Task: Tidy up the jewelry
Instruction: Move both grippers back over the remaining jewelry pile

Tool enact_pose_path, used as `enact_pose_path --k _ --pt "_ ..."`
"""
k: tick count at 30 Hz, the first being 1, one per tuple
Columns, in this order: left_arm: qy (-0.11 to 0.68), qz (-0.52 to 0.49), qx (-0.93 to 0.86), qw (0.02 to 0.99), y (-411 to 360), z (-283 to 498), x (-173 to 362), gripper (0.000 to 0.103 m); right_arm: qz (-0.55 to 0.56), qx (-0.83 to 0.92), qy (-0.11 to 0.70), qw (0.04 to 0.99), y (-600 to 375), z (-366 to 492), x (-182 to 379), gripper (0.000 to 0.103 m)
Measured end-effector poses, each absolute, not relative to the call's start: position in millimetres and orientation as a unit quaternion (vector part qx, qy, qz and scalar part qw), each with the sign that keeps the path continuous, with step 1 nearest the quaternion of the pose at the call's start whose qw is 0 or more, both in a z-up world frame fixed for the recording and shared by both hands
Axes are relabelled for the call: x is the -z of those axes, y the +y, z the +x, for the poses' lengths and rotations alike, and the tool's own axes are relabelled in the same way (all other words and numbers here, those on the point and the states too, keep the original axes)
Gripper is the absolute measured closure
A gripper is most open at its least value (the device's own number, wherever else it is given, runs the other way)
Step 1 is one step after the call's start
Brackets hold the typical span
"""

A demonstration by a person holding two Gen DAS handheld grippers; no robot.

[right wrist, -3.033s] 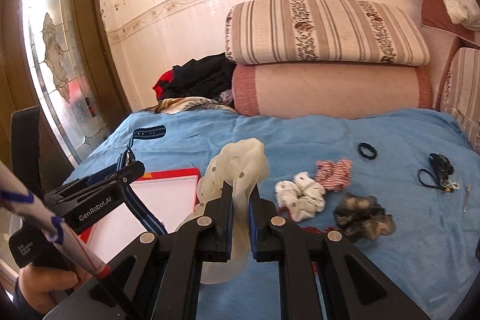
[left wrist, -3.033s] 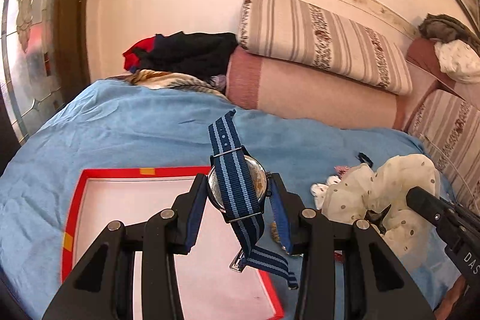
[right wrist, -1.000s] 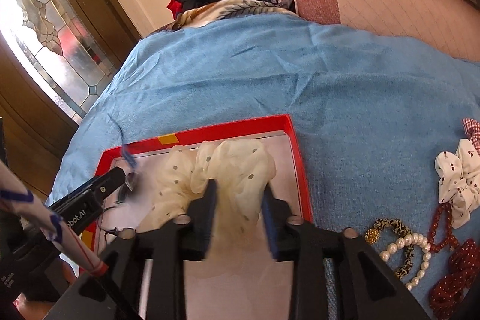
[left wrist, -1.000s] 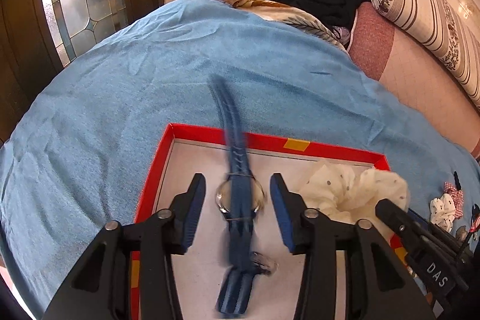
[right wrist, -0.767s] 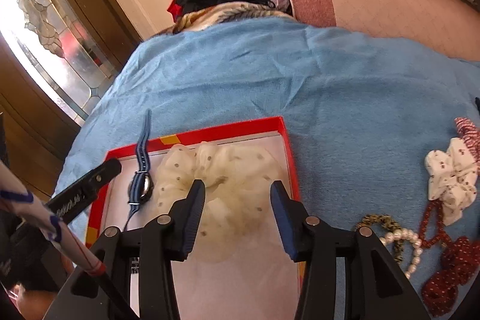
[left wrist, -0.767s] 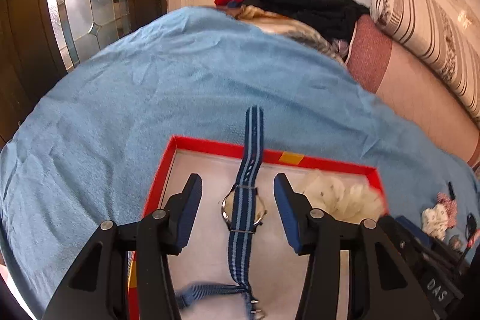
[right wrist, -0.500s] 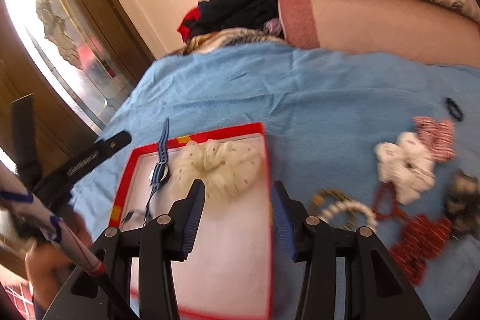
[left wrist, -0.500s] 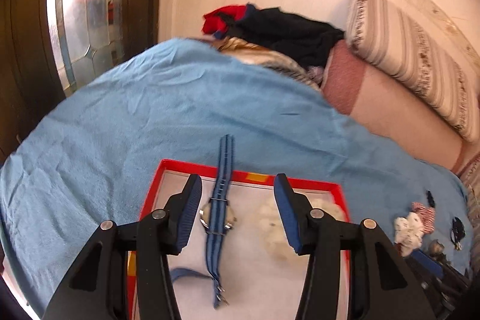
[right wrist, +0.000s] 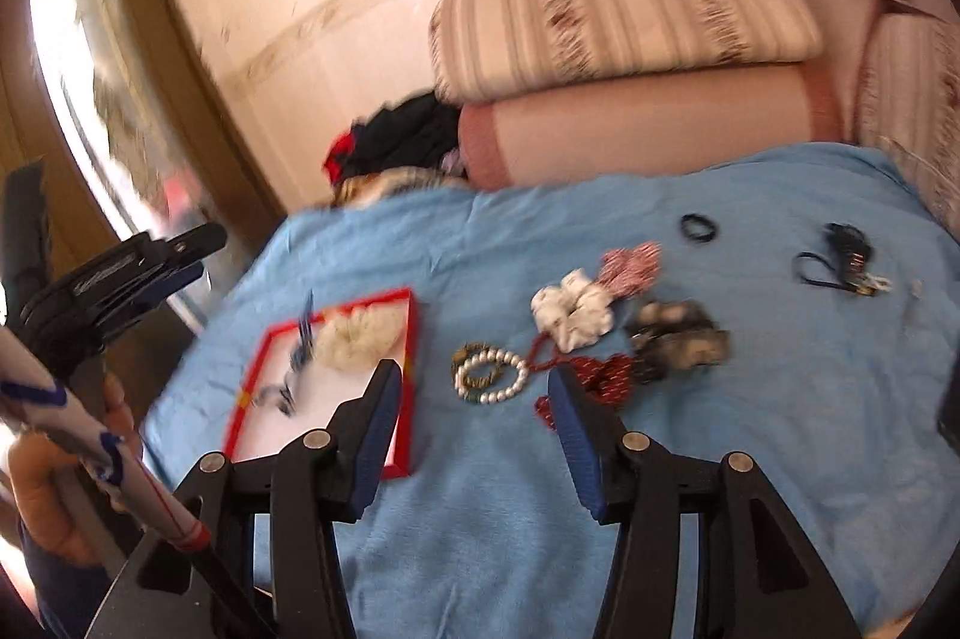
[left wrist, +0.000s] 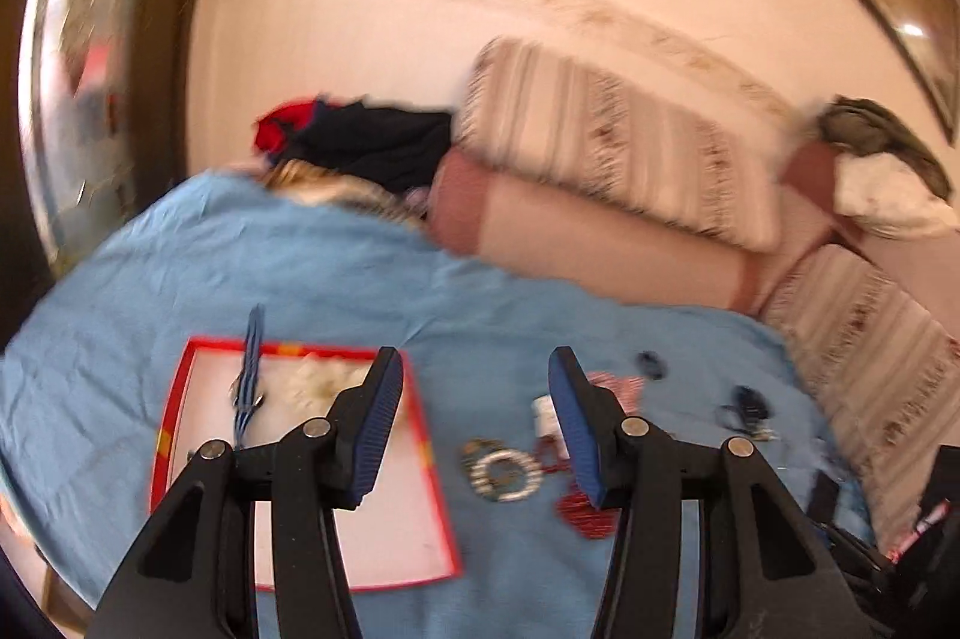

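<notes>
A red-rimmed white tray (left wrist: 180, 399) (right wrist: 414, 333) lies on the blue bed cover. In it lie a blue striped watch (left wrist: 249, 381) (right wrist: 300, 345) and a cream dotted scrunchie (left wrist: 318, 381) (right wrist: 357, 336). My left gripper (left wrist: 474, 423) is open and empty, raised above the tray's right edge. My right gripper (right wrist: 474, 429) is open and empty, raised above the cover in front of a pearl bracelet (right wrist: 489, 375) (left wrist: 501, 474). Red beads (right wrist: 594, 378), a white scrunchie (right wrist: 570, 312), a red checked scrunchie (right wrist: 633, 264) and a dark scrunchie (right wrist: 681, 339) lie to the right of the tray.
A black hair tie (right wrist: 699, 226) and a dark keychain (right wrist: 843, 261) lie farther right on the cover. Striped cushions (right wrist: 618, 21) and a clothes pile (right wrist: 408, 138) line the wall behind. A glass door (right wrist: 114, 99) stands at the left.
Both grippers let go, the watch and the cream scrunchie now lying in the tray. Both grippers have opened wide, lifted and swung right toward the loose jewelry.
</notes>
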State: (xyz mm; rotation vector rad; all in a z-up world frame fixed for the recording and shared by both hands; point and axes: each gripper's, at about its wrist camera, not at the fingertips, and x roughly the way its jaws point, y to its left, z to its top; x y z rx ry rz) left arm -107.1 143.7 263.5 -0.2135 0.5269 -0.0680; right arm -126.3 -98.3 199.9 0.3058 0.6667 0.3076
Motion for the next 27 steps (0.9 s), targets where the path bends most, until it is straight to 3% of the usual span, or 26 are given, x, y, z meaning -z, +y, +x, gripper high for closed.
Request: enact_pose_path --k 7,11,15,22,27 --pt "0.197 -0.089 0.105 0.971 89.8 -171.8 -352.6 0.044 0.174 -0.154 0.25 0.94 -137.0 -177.0 -268.6 0.048" --pt "0.193 -0.08 0.127 0.97 76.4 -175.8 -358.5 0.04 0.169 -0.145 0.228 0.948 -143.9 -185.9 -284.5 0.048" --pt "0.23 -0.067 0.131 0.962 65.7 -145.6 -320.7 0.04 0.172 -0.121 0.232 0.95 -157.6 -174.3 -268.1 0.048" --pt "0.334 -0.069 0.135 0.93 59.5 -78.4 -197.1 0.04 0.214 -0.071 0.319 0.92 -187.3 -101.0 -181.5 0.05" --pt "0.369 -0.061 0.133 0.918 51.3 -40.4 -136.6 0.04 0.265 -0.044 0.363 0.892 -212.3 -47.5 -129.1 0.05"
